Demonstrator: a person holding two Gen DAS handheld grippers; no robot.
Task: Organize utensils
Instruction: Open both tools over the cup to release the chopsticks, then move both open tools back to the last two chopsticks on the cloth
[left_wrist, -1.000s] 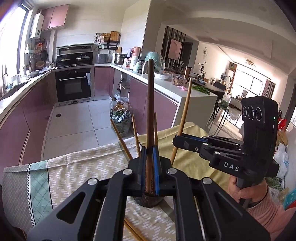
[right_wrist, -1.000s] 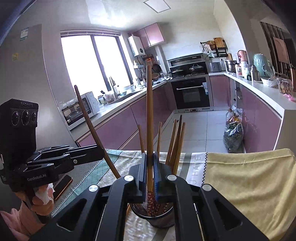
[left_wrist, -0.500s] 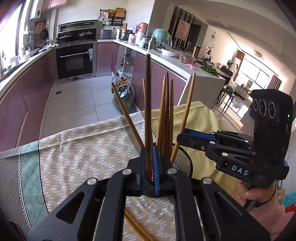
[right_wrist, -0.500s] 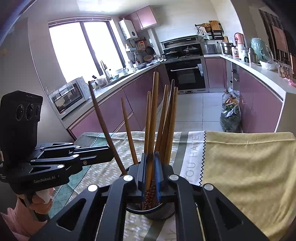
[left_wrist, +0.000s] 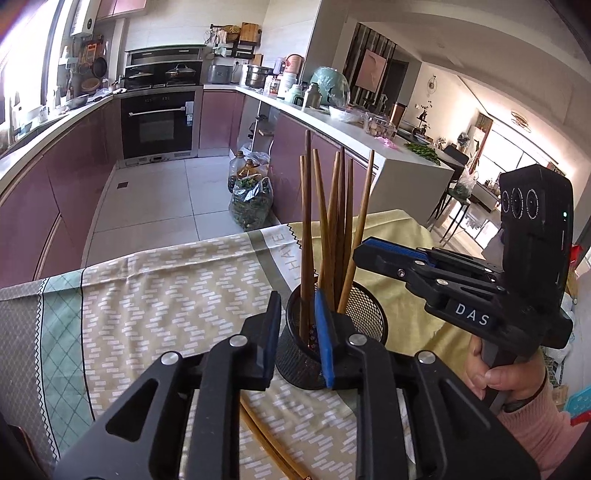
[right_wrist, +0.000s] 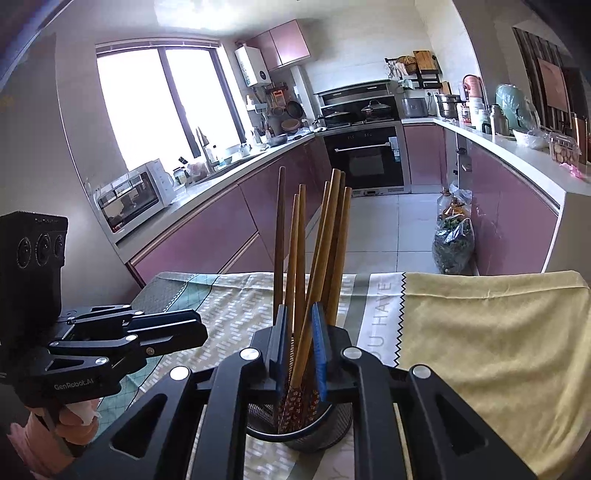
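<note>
Left gripper (left_wrist: 295, 328), jaws just parted, stands released around a dark chopstick (left_wrist: 306, 236) in the mesh cup (left_wrist: 364, 306). Right gripper (right_wrist: 299, 347), also just parting slightly, brackets a tan chopstick (right_wrist: 314, 295) without pressing. Both tilt downward. The cup sits mid-bench (right_wrist: 498, 332).

Daylight from the window (right_wrist: 162, 107) at your upper left blew out to white glare. The kitchen stayed bright and sharp; fisheye bending curved the counters, corners fell dark, and shadows on the tablecloth (right_wrist: 491, 332) looked soft, perhaps faint.
</note>
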